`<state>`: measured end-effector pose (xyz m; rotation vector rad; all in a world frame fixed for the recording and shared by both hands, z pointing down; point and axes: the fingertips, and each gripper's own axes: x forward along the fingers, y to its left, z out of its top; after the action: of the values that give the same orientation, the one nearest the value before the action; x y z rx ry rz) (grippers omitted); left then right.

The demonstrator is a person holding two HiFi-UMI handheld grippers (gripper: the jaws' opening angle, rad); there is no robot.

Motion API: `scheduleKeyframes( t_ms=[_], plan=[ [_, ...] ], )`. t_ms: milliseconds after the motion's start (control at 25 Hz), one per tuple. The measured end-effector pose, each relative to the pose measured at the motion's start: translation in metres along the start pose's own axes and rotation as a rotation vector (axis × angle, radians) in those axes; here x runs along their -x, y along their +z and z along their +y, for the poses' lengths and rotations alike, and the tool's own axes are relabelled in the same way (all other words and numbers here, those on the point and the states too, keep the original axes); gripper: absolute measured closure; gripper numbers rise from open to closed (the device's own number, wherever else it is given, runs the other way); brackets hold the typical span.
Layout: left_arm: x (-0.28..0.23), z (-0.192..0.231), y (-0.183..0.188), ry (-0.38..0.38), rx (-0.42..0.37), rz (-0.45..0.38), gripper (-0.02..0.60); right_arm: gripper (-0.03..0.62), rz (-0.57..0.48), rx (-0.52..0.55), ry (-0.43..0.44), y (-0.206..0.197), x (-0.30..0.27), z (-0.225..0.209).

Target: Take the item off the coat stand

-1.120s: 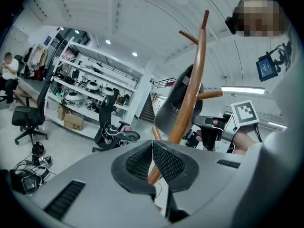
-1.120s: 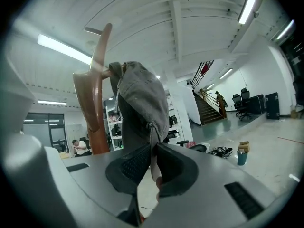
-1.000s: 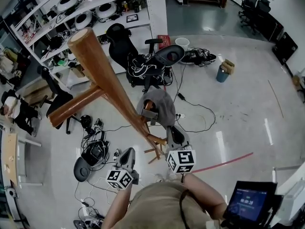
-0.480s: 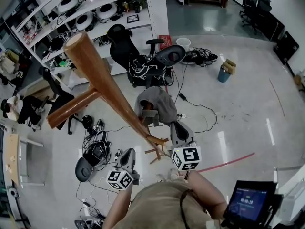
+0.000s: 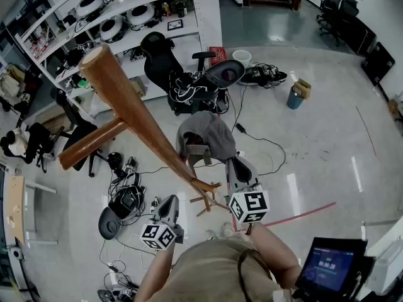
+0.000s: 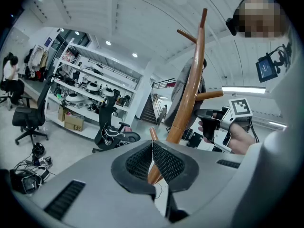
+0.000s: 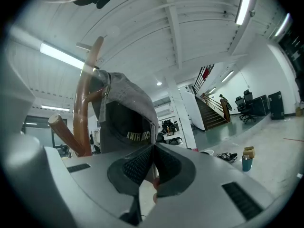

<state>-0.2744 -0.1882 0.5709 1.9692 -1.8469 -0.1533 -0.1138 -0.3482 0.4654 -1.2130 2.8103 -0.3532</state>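
glossy grey floor (image 5: 315, 137) fills the frame. the wooden coat stand (image 5: 135, 118) rises from it at centre. black office chairs (image 5: 182, 83) stand above centre, cable tangles (image 5: 126, 200) lie lower left, a blue bin (image 5: 293, 97) and white bucket (image 5: 240, 56) upper right, a red line (image 5: 308, 213) lower right.

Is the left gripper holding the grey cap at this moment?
No, the left gripper is shut on nothing; the grey cap is pinched by the right gripper.

Peg beneath the grey cap (image 5: 204, 134) out of sight; coat stand (image 6: 190, 89) foot behind left gripper (image 6: 152, 144) jaws.
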Motion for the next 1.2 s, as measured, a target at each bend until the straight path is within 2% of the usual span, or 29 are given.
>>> scheduleKeyframes(
  t_ms=[1200],
  plan=[
    [-0.004,0.000,0.002,0.009,0.003,-0.010,0.563,0.571,0.003,-0.027,0.002,0.014,-0.011,-0.017]
  ],
)
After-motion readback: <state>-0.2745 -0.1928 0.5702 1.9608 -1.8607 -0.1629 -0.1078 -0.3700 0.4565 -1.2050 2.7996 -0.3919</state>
